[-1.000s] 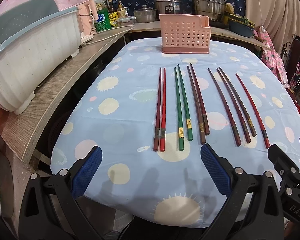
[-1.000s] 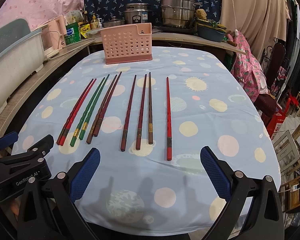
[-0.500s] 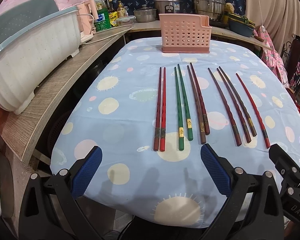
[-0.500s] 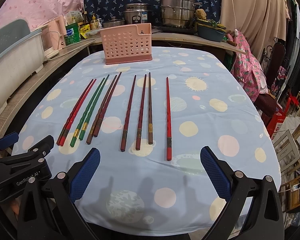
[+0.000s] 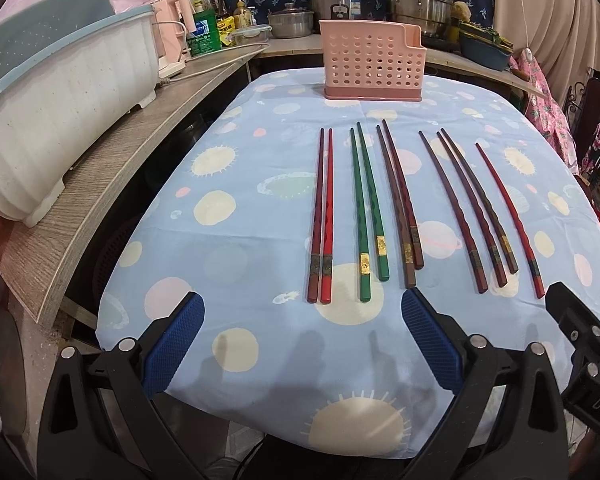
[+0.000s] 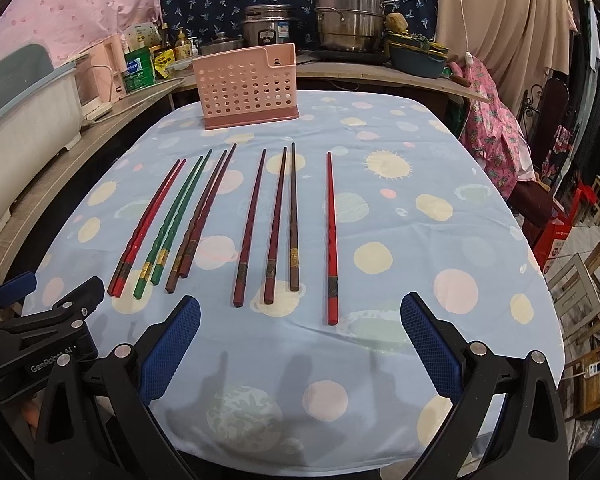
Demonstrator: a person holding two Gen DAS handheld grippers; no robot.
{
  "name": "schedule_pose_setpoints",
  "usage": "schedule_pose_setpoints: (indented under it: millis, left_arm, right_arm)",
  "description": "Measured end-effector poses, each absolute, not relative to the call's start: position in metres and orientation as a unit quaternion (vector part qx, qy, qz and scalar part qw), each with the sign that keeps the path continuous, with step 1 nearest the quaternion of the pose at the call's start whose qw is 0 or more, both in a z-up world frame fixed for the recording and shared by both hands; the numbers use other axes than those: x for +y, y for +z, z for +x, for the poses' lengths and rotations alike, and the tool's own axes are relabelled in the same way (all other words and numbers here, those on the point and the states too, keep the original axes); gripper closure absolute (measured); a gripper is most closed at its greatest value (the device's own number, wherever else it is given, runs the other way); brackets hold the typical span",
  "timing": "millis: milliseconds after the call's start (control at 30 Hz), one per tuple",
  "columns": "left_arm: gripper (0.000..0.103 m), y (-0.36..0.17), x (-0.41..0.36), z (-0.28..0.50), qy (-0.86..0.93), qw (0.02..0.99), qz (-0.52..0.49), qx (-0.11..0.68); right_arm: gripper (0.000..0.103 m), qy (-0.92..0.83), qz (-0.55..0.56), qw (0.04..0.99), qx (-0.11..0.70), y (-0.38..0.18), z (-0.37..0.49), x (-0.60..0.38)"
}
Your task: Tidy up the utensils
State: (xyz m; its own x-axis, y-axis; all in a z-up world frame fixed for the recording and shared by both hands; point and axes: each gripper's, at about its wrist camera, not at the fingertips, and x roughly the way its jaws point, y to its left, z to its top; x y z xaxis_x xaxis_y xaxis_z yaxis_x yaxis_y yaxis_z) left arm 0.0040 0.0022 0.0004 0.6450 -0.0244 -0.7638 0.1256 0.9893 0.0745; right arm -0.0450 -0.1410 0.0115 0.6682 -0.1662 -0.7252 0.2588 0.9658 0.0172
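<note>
Several chopsticks lie side by side on the blue spotted tablecloth (image 5: 236, 264): a red pair (image 5: 322, 216), a green pair (image 5: 366, 208), a brown pair (image 5: 400, 204), dark ones (image 5: 466, 208) and a single red one (image 6: 331, 236). A pink perforated utensil holder (image 5: 374, 66) stands upright at the far edge; it also shows in the right wrist view (image 6: 246, 86). My left gripper (image 5: 302, 344) is open and empty near the front edge, below the chopstick ends. My right gripper (image 6: 300, 346) is open and empty, beside it on the right.
A white and teal dish rack (image 5: 56, 120) sits on the wooden counter (image 5: 100, 184) to the left. Metal pots (image 6: 348, 20), bottles and a blue basin line the back counter. Chairs and stools (image 6: 580, 276) stand off the table's right side.
</note>
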Motion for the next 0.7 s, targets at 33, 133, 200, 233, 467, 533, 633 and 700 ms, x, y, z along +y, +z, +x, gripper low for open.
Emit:
schedule_pose_setpoints:
  millis: [33,133,200,233,467,533,633,700]
  left_arm:
    - [0.008,0.000,0.002,0.005,-0.041,0.904,0.061,0.420]
    - [0.008,0.000,0.001,0.009,-0.043,0.903,0.062,0.422]
    - [0.008,0.000,0.000,0.011,-0.043,0.903,0.062,0.424]
    - [0.008,-0.001,-0.001,0.013,-0.044,0.902,0.061,0.425]
    - [0.009,-0.009,0.017,0.031,-0.034,0.896,0.033,0.441]
    - [0.009,-0.013,0.025,0.037,-0.029,0.894,0.024,0.446]
    - [0.009,-0.021,0.033,0.048,-0.027,0.889,0.008,0.457]
    - [0.011,-0.025,0.036,0.054,-0.025,0.887,0.005,0.461]
  right_arm:
    - [0.007,-0.117,0.061,0.911,0.391,0.011,-0.044,-0.143]
    - [0.007,-0.117,0.061,0.910,0.393,0.010,-0.040,-0.145]
    - [0.007,-0.118,0.060,0.910,0.393,0.010,-0.039,-0.145]
    - [0.007,-0.118,0.062,0.910,0.393,0.010,-0.039,-0.145]
    - [0.007,-0.123,0.075,0.906,0.398,0.004,-0.027,-0.160]
    - [0.007,-0.127,0.081,0.906,0.397,0.002,-0.022,-0.167]
    - [0.009,-0.132,0.082,0.906,0.395,-0.002,-0.014,-0.175]
    - [0.011,-0.134,0.084,0.904,0.397,-0.005,-0.007,-0.179]
